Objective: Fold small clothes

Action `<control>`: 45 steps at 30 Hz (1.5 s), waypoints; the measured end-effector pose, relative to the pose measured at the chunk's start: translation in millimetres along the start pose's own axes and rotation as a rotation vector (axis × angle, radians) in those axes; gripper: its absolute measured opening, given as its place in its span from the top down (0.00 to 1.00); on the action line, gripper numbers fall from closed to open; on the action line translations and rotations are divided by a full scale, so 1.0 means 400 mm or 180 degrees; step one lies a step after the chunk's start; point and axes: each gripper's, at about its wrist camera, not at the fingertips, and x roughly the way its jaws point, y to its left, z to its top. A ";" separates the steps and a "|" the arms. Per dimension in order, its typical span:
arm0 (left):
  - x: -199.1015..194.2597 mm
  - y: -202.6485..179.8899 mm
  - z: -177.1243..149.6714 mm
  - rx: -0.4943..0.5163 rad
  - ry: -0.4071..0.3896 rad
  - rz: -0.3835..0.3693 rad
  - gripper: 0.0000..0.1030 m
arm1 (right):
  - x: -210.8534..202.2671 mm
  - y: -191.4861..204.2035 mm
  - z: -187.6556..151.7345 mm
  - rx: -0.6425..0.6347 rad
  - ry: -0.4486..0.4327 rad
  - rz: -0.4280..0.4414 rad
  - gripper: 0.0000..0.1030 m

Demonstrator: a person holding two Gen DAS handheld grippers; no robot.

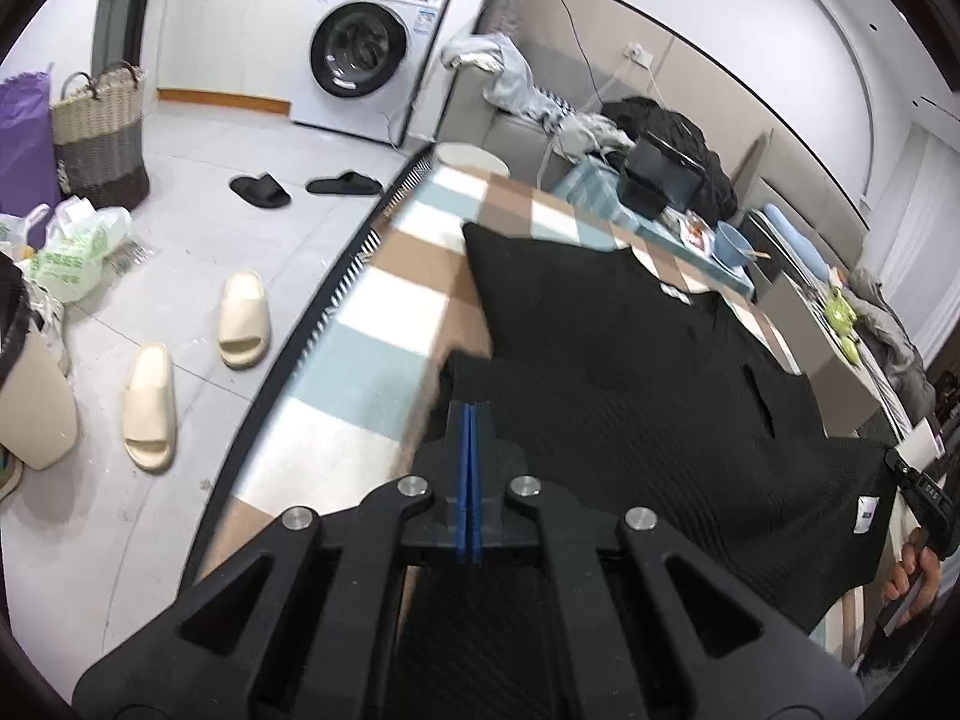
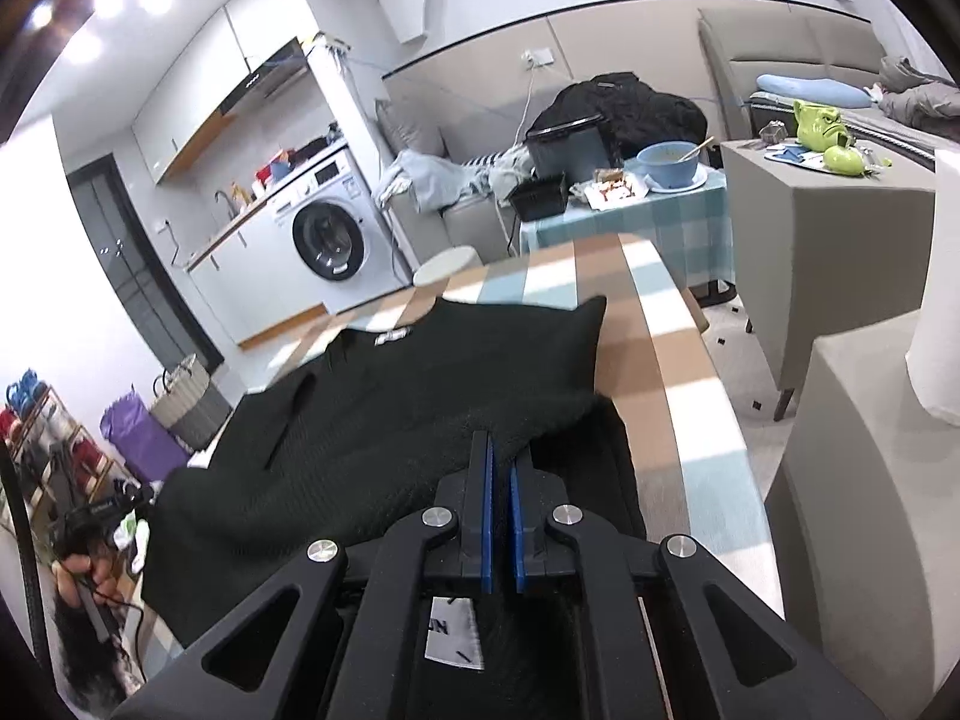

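The black knit garment lies spread across the checked table, its neck label toward the far end and its hem hanging up off the near edge. It looks soft, limp and light, a ribbed knit that will drape and sag wherever it is not held, so the hem corners are judged the right places to hold it. The left gripper has its blue pads pressed together on the hem at one near corner of the garment; the right gripper pinches the hem at the other, fabric bunched between its nearly closed pads. Beyond the garment, bare checked table runs to the far end, which seems room enough to lay the hem over. Off the table's side nearest the washing machine the floor drops away, so slack cloth could slide there
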 end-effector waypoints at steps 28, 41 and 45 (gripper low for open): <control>0.086 -0.021 -0.079 0.0177 0.0498 0.0057 0.64 | 0.021 -0.045 -0.061 0.0165 0.0303 -0.0074 0.95; 0.098 -0.017 -0.080 0.0190 0.0477 -0.0075 0.78 | 0.032 -0.052 -0.064 0.0174 0.0355 -0.0081 0.95; 0.091 -0.027 -0.081 0.0258 0.0401 -0.0021 0.94 | 0.032 -0.052 -0.065 0.0172 0.0348 -0.0081 0.95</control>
